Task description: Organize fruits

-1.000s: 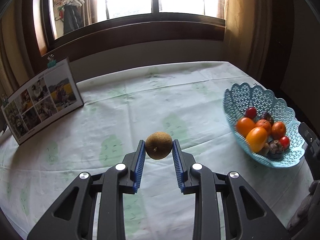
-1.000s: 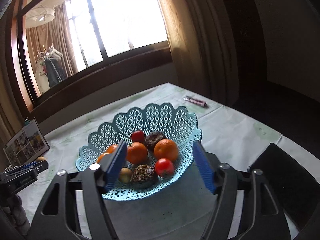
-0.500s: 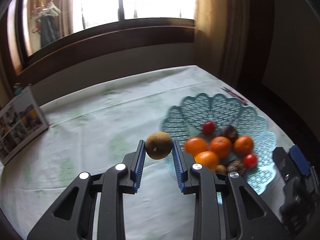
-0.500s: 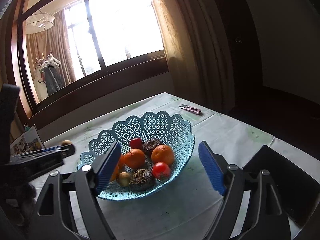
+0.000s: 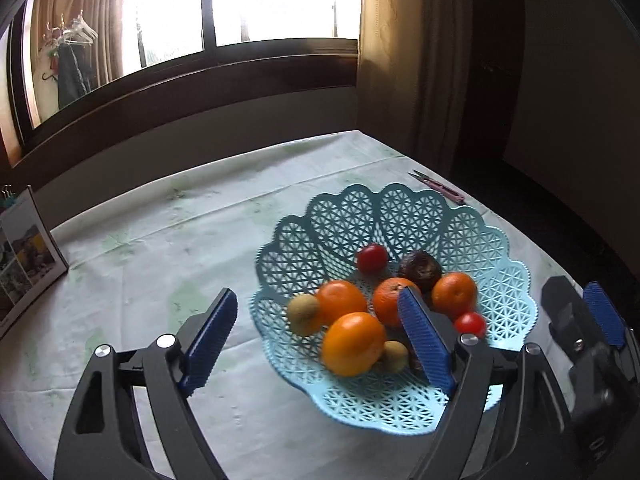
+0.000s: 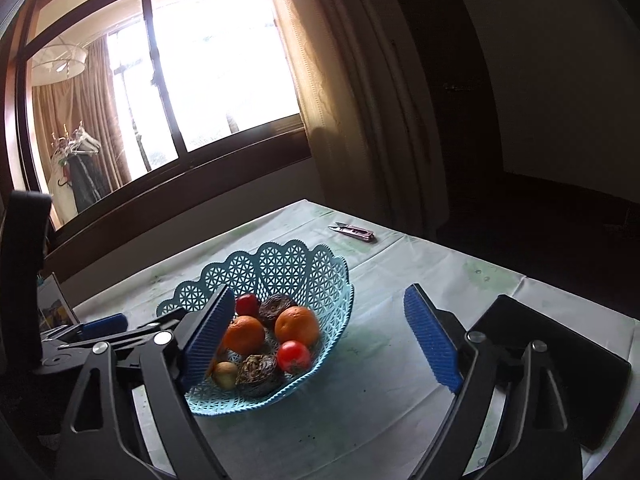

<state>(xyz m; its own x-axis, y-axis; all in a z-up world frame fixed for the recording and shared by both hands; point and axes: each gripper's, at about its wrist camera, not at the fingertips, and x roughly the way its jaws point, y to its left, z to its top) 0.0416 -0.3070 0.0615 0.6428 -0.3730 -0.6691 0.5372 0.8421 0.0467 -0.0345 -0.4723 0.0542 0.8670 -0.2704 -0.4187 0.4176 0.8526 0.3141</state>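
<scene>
A light-blue lattice basket (image 5: 420, 216) (image 6: 304, 264) holds several fruits: oranges (image 5: 348, 342), red tomatoes (image 5: 372, 258), a dark round fruit (image 5: 420, 266) and small tan ones. A brown kiwi (image 5: 303, 314) lies in the basket at its left side, against an orange. My left gripper (image 5: 320, 334) is open and empty, its jaws wide apart just above the basket's near left part. My right gripper (image 6: 320, 334) is open and empty, near the basket's front right; its blue pad (image 5: 604, 314) shows at the right of the left wrist view.
A photo stand (image 5: 24, 256) stands at the table's left edge. Small pink snips (image 6: 354, 232) (image 5: 440, 188) lie behind the basket near the far right corner. A dark flat object (image 6: 552, 360) lies at the table's right front. Pale green tablecloth (image 5: 168, 240) covers the table.
My left gripper moved right over the basket, opened, and let go of the kiwi, which now lies in the basket. My right gripper drew back a little, still open.
</scene>
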